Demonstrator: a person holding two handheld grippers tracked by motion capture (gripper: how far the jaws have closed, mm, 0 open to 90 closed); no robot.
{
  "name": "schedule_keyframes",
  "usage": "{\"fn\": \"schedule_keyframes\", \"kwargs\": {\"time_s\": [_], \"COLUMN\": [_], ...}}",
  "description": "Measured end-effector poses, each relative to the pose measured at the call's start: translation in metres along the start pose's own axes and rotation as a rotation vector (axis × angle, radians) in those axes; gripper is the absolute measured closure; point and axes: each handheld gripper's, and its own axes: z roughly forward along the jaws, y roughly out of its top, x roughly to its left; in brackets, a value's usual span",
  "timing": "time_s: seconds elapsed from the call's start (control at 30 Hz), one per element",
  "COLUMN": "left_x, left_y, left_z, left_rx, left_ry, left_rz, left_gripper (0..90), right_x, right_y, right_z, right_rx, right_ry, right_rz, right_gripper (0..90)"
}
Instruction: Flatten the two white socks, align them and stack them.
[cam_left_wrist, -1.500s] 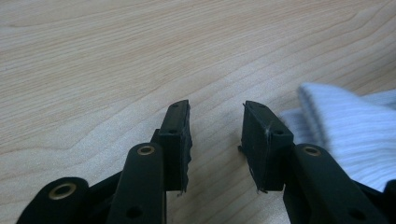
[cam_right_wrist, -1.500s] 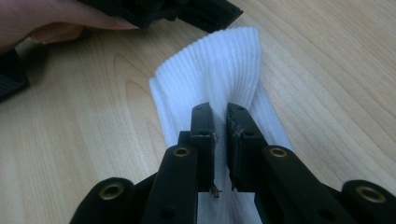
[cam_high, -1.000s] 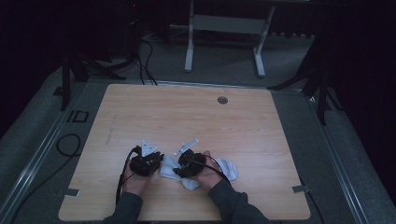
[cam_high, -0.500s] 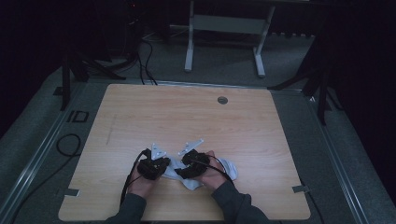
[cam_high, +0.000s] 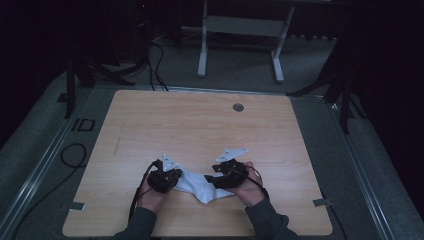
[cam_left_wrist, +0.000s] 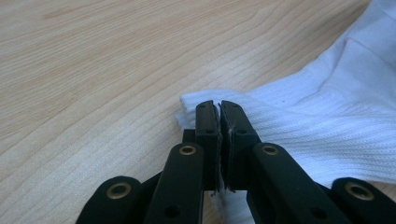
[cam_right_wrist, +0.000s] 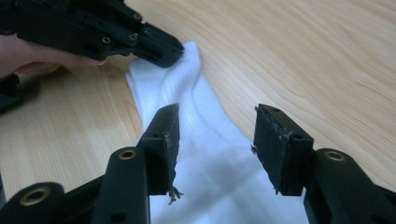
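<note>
Two grippers meet over one white sock (cam_high: 200, 184) lying near your edge of the bench (cam_high: 200, 125): your left gripper (cam_left_wrist: 219, 112) has its jaws clamped on the cuff, while your right gripper (cam_right_wrist: 217, 140) jaws, just opening, stand wide above the sock without touching it.

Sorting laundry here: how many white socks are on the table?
1 that I can tell: a white sock lies near the table's front edge, its cuff end clamped in the left gripper. A second could be hidden in the folds.
</note>
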Motion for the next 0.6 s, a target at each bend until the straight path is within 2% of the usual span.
{"fn": "schedule_keyframes", "kwargs": {"time_s": [0.03,0.07,0.1,0.13,0.17,0.2,0.23,0.4,0.6], "left_x": [0.0,0.0,0.0,0.0,0.0,0.0,0.0,0.001,0.001], "left_y": [0.0,0.0,0.0,0.0,0.0,0.0,0.0,0.0,0.0], "left_z": [0.0,0.0,0.0,0.0,0.0,0.0,0.0,0.0,0.0], "left_rx": [0.0,0.0,0.0,0.0,-0.001,-0.001,-0.003,0.002,0.0], "left_ry": [0.0,0.0,0.0,0.0,0.002,0.002,0.002,0.005,0.004], "left_rz": [0.0,0.0,-0.001,-0.001,0.0,0.0,-0.003,0.001,-0.006], "left_gripper": [86.1,86.1,86.2,86.2,86.2,86.2,86.2,86.1,86.1], "right_x": [-0.004,-0.004,-0.008,-0.008,-0.013,-0.013,-0.018,-0.028,-0.049], "right_y": [-0.004,-0.004,-0.008,-0.008,-0.011,-0.011,-0.016,-0.025,-0.043], "right_z": [-0.008,-0.008,-0.014,-0.014,-0.02,-0.02,-0.025,-0.033,-0.043], "right_rx": [-0.013,-0.013,-0.022,-0.022,-0.028,-0.028,-0.033,-0.048,-0.046], "right_ry": [-0.019,-0.019,-0.045,-0.045,-0.073,-0.073,-0.101,-0.14,-0.189], "right_rz": [0.013,0.013,0.019,0.019,0.027,0.027,0.036,0.071,0.155], "right_gripper": [50.2,50.2,50.0,50.0,50.0,50.0,50.1,50.3,53.0]}}
